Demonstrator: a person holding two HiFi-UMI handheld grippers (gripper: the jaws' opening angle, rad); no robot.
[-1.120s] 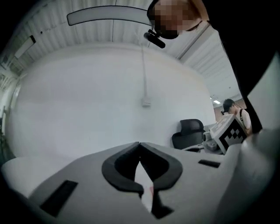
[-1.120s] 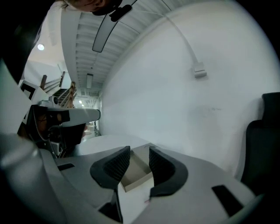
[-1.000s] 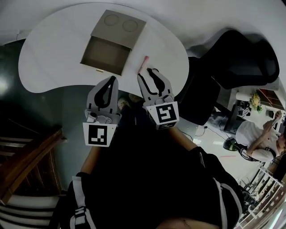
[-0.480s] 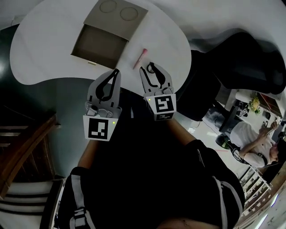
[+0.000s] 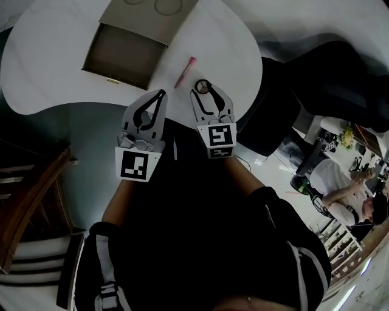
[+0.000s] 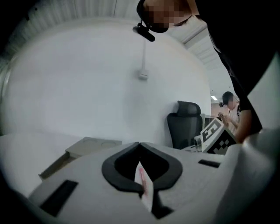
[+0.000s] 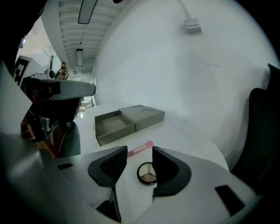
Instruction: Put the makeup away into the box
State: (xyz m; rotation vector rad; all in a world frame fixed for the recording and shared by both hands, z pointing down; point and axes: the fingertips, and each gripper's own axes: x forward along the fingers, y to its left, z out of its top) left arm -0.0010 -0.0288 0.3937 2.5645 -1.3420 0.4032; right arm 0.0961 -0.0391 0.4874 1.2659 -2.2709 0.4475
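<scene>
An open tan box [image 5: 119, 56] lies on the white table [image 5: 48, 79], its lid [image 5: 152, 6] folded back behind it. A pink makeup stick [image 5: 185, 71] lies to the right of the box. My right gripper [image 5: 204, 91] is open over a round compact [image 5: 202, 86] on the table. In the right gripper view the compact [image 7: 147, 173] shows between the spread jaws of the right gripper [image 7: 140, 153], untouched. Those jaws have just been opening. My left gripper [image 5: 160, 93] is shut and empty, near the table's front edge. Its tips meet in the left gripper view [image 6: 139, 144].
A black office chair [image 5: 316, 79] stands to the right of the table. A person [image 5: 340, 194] sits farther right in the background. Wooden stairs [image 5: 30, 200] are at the left. The box [image 7: 113, 126] and pink stick [image 7: 140, 148] lie ahead of the right gripper.
Both grippers have come down toward the table's front edge. The right jaws have spread wider, with the compact now between them. The left jaws stay shut.
</scene>
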